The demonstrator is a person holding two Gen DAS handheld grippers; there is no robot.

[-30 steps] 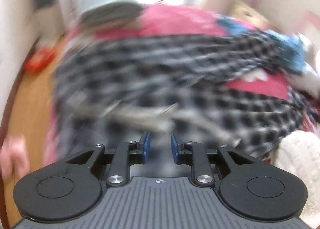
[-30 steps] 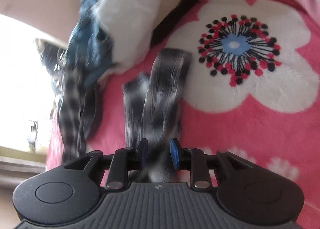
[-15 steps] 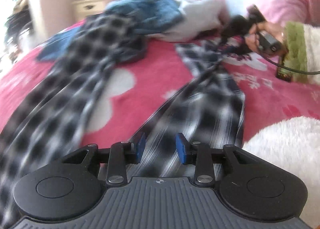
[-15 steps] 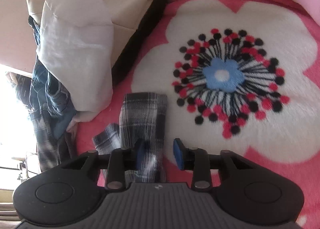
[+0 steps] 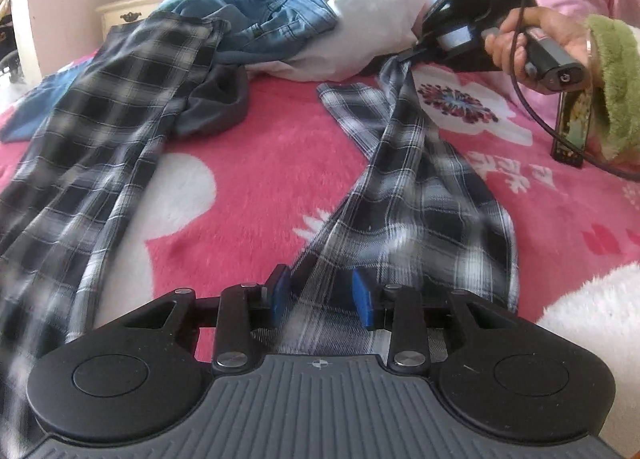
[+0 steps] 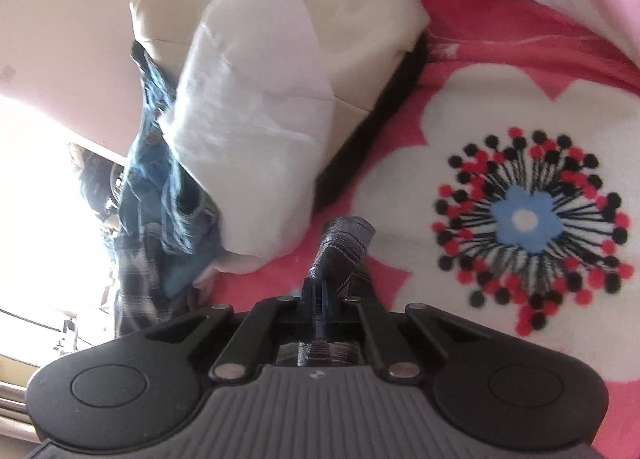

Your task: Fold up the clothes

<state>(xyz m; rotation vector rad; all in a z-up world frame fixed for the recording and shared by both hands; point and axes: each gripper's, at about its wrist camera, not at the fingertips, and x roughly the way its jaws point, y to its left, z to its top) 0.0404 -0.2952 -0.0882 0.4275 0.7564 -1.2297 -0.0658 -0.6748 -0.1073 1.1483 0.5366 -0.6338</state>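
Note:
A black-and-white plaid garment lies on the pink flowered blanket [image 5: 260, 163]. One long strip of it [image 5: 420, 195] runs from my left gripper [image 5: 320, 295] up to my right gripper [image 5: 404, 57], which a hand [image 5: 516, 43] holds. The strip passes between the left gripper's blue pads [image 5: 279, 293], and a small gap shows beside them. In the right wrist view, my right gripper [image 6: 322, 293] is shut on the strip's narrow end [image 6: 344, 243], just above the blanket [image 6: 400, 271]. The wider part of the plaid [image 5: 112, 111] sprawls at the left.
Blue jeans [image 5: 276, 7], a white garment [image 5: 360, 31] and a dark grey piece [image 5: 216, 107] are heaped at the back. A green fuzzy sleeve [image 5: 612, 75] and a small dark box [image 5: 572, 131] are at the right. White fluffy fabric [image 5: 592, 319] lies near right.
My left gripper swung from over the plaid heap to the strip and its pads spread a little. My right gripper's jaws closed on the strip's end and moved slightly forward.

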